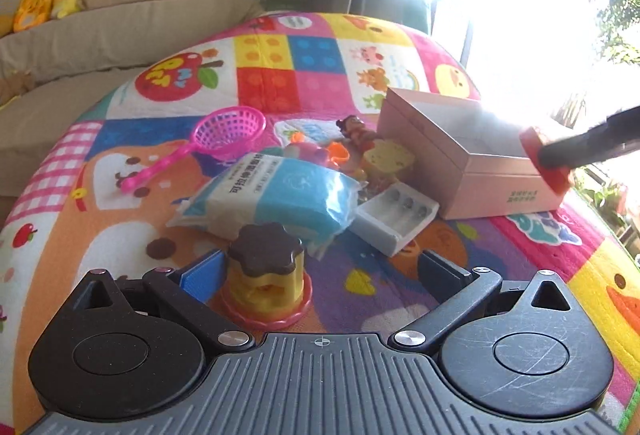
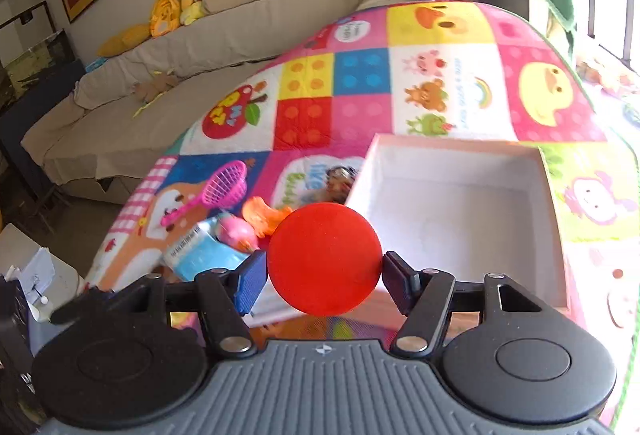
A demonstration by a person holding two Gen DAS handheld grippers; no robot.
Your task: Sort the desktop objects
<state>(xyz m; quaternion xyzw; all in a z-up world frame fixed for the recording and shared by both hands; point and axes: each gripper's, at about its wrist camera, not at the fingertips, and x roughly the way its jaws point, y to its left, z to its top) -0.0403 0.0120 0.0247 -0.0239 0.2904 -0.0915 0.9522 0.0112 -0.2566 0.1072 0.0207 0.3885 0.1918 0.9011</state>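
My right gripper (image 2: 324, 271) is shut on a red round disc (image 2: 324, 259) and holds it in the air beside the near left corner of an open pink box (image 2: 460, 203), whose inside is white and bare. In the left wrist view the same disc (image 1: 546, 163) hangs over the box's right corner (image 1: 480, 175). My left gripper (image 1: 320, 271) is open low over the mat. A toy pudding (image 1: 266, 267) with a brown top, yellow body and pink base stands upright between its fingers, close to the left finger (image 1: 202, 275).
On the colourful play mat (image 1: 280, 67) lie a pink toy strainer (image 1: 224, 135), a blue-and-white tissue pack (image 1: 276, 191), a white battery charger (image 1: 396, 217), a yellow sponge-like toy (image 1: 386, 157), orange and pink small toys (image 1: 320, 151). A beige sofa (image 2: 200, 35) stands behind.
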